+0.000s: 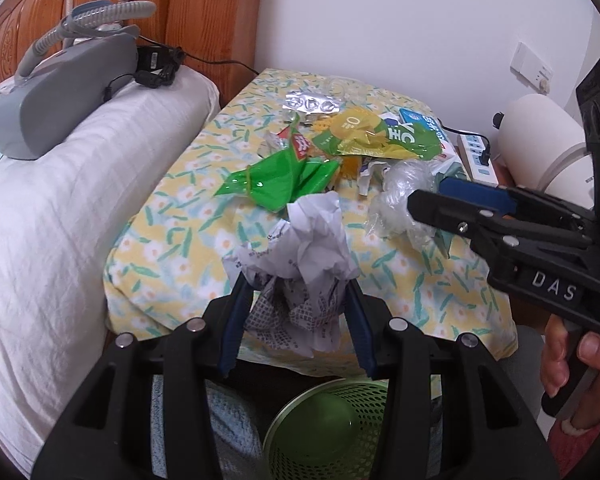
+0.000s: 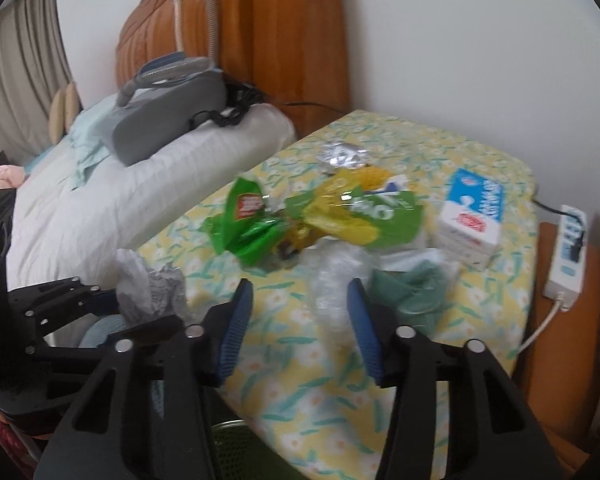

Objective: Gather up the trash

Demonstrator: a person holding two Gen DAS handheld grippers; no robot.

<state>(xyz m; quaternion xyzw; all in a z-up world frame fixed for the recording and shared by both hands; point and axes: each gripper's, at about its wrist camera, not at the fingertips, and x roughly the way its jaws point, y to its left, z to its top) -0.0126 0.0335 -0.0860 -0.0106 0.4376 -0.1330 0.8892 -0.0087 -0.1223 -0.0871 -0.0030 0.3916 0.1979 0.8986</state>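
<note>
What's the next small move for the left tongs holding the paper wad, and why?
Probably open the left tongs and drop the crumpled paper, perhaps after easing back slightly. They are shut on it, and the green mesh bin sits just below and nearer. The right tongs are open over the clear plastic wrap, so they can take that next.

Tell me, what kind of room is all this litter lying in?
Most likely a bedroom. A carved orange wooden headboard stands against the wall, a white quilted pillow lies beside it, and the wrappers sit on a yellow floral-cloth bedside surface, with a green mesh wastebasket below.
</note>
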